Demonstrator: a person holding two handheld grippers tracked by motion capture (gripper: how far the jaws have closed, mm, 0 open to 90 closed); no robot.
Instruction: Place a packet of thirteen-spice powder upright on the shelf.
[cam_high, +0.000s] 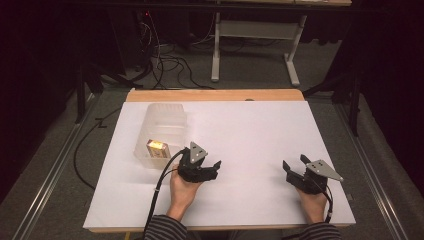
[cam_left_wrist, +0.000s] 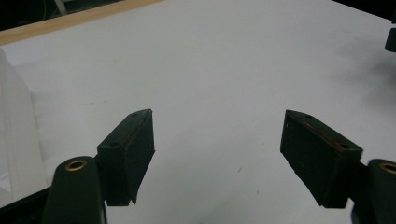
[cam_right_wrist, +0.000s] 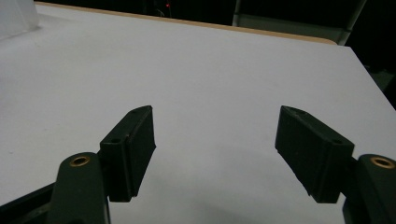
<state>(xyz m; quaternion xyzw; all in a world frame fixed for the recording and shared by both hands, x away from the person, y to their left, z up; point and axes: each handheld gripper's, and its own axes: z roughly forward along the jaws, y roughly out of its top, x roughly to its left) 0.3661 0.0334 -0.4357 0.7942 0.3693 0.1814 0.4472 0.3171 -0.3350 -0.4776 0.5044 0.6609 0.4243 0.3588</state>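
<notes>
Your left gripper (cam_high: 214, 165) sits low in your left hand (cam_high: 183, 192), jaws spread wide with nothing between them. Your right gripper (cam_high: 294, 163), in your right hand (cam_high: 313, 204), is likewise spread and bare.

Clear plastic tub (cam_high: 162, 131): translucent, ribbed walls, lying on its side, open mouth toward the person; on the left part of the white counter (cam_high: 250, 130), near the far edge.

Small box (cam_high: 157, 148): yellowish top, brightly lit, inside the tub at its near end, resting on the lower wall. Label unreadable.
</notes>
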